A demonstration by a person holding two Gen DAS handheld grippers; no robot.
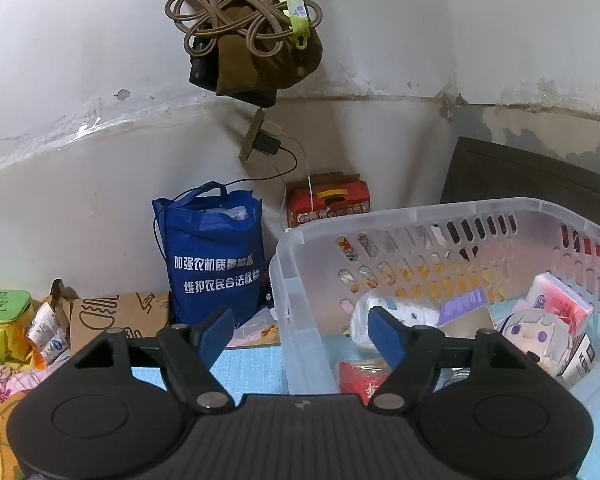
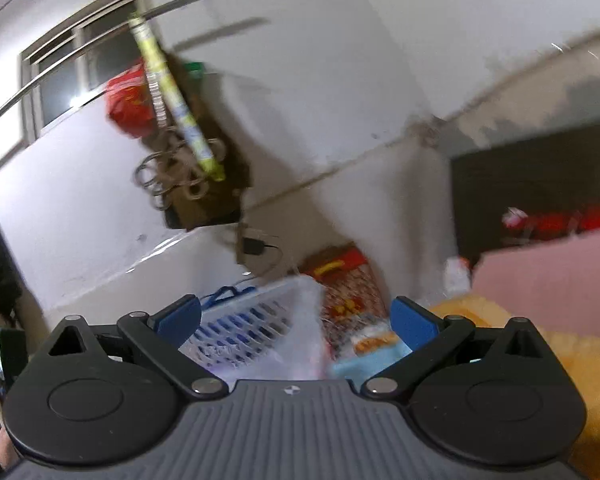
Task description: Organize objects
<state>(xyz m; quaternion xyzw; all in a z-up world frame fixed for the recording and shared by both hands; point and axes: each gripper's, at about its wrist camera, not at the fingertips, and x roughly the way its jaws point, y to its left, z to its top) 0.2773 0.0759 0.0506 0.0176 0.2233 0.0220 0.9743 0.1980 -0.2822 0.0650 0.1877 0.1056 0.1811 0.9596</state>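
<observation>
Left gripper [image 1: 302, 334]: jaws well apart and empty, straddling the near wall of the clear basket [image 1: 384, 216], which fills the 3 o'clock side. Inside it lie a white bottle [image 1: 384, 316], a plush doll [image 1: 536, 332] and a pink tissue pack [image 1: 560, 300], judged sorted. At 9 o'clock, snack packets [image 1: 46, 336] remain loose, judged pending; a blue bag [image 1: 216, 256] stands at 12 o'clock. Right gripper [image 2: 296, 322]: blurred, spread wide, nothing gripped, basket rim ahead.

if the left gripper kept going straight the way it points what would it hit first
Most likely the near corner wall of the clear plastic basket, which stands between the open fingers of the left gripper; depth is hard to judge.
</observation>
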